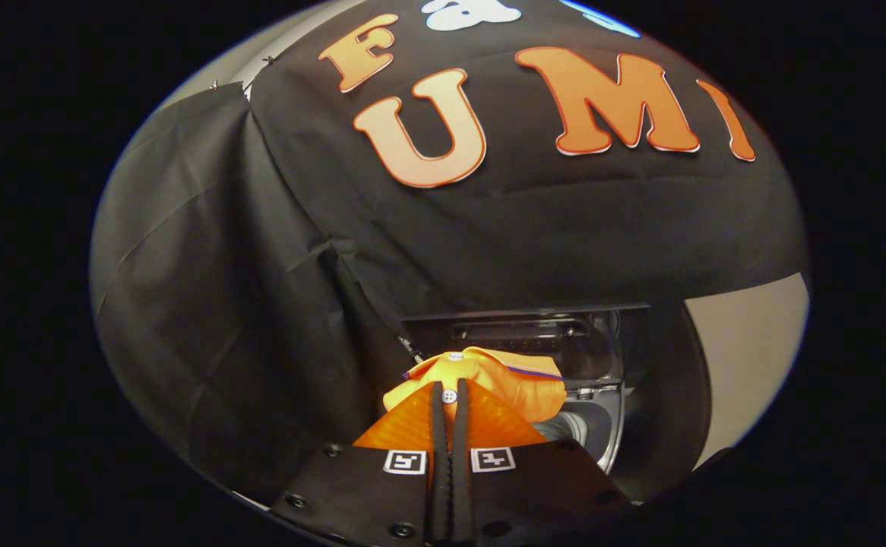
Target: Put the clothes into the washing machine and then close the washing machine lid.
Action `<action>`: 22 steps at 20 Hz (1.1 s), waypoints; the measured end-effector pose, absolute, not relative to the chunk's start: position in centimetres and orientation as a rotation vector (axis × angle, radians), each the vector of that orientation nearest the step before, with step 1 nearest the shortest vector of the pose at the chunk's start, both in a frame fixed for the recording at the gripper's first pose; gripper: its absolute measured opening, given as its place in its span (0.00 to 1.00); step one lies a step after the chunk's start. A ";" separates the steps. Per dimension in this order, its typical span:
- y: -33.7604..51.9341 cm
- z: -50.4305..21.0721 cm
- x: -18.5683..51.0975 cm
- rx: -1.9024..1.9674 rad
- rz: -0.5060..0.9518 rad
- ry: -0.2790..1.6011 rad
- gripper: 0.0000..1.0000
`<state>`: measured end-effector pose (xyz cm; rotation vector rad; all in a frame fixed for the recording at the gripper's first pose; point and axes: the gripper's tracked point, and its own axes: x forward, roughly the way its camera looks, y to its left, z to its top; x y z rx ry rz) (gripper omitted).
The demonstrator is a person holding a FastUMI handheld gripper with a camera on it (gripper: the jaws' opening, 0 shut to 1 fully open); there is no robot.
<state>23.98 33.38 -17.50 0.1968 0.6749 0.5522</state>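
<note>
My gripper (449, 389) is shut on an orange garment (511, 384) with white buttons and a dark trim line. The cloth bunches just ahead of the fingertips and hangs in the air. Beyond and below it stands the washing machine (602, 425), with its lid (534, 334) raised upright behind the garment and a part of the pale drum opening (576, 429) showing to the right of the fingers.
Black cloth walls (261, 304) close in the booth behind and to the left of the machine. A pale bare wall panel (747, 357) shows past the cloth on the right.
</note>
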 end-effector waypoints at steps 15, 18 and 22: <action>33.3 -35.2 27.6 0.183 0.427 0.879 0.08; 33.0 -38.7 28.0 0.179 0.405 0.919 0.08; 32.8 -42.9 28.0 0.155 0.374 0.962 0.08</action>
